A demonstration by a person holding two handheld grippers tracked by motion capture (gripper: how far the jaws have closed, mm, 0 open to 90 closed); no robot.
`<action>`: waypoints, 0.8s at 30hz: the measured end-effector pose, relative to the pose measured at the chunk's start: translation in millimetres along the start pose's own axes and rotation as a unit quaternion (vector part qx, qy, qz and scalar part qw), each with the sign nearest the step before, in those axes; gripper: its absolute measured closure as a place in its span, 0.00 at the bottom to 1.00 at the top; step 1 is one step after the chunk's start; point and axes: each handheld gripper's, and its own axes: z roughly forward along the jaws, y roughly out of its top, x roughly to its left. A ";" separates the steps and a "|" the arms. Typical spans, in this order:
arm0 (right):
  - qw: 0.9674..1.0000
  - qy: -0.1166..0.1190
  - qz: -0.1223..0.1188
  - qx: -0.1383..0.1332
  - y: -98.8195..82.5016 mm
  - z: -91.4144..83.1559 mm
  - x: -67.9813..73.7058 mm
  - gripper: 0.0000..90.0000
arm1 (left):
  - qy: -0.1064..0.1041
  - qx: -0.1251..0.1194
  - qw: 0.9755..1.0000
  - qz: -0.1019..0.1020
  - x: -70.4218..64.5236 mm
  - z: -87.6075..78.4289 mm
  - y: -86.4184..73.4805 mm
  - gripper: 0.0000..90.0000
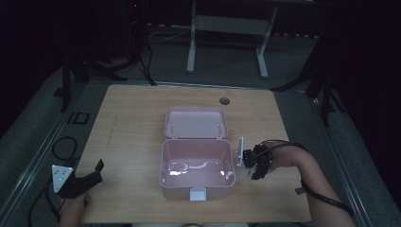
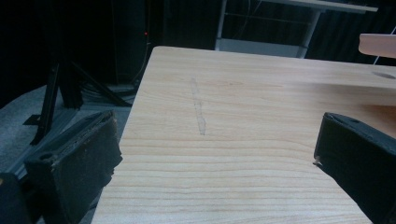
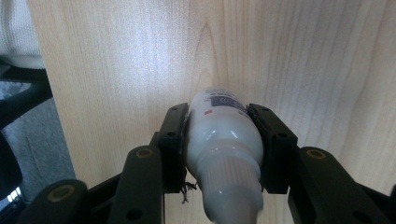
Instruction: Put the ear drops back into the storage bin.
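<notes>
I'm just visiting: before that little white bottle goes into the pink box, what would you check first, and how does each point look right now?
1. Bottle gripped on both sides by the right tool: ok.
2. Box lid open, folded back: ok.
3. Inside of the box free of clutter: cannot tell, glare on the bottom.
4. Left tool open, away from the box: ok.
5. Bottle cap tight: cannot tell.
6. Right tool beside the box, not yet over it: not ok.

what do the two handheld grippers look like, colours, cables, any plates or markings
Both are black. The left gripper carries a grey three-cornered plate dotted with small holes, and its jaw pads look worn and frayed at the edges. The right gripper has brass-coloured screws along its jaw arms, a pale plate on its side and a black cable trailing past the forearm.
</notes>
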 end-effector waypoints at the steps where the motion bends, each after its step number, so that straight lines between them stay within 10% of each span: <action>1: 1.000 -0.002 -0.001 0.001 0.6 -1.4 0.3 0.67 | 0.000 0.000 1.000 0.000 0.0 0.0 0.0 0.00; 24: 1.000 -0.007 0.009 -0.003 4.2 -44.1 4.1 0.67 | 0.001 0.000 1.000 0.000 -0.1 0.0 0.0 0.01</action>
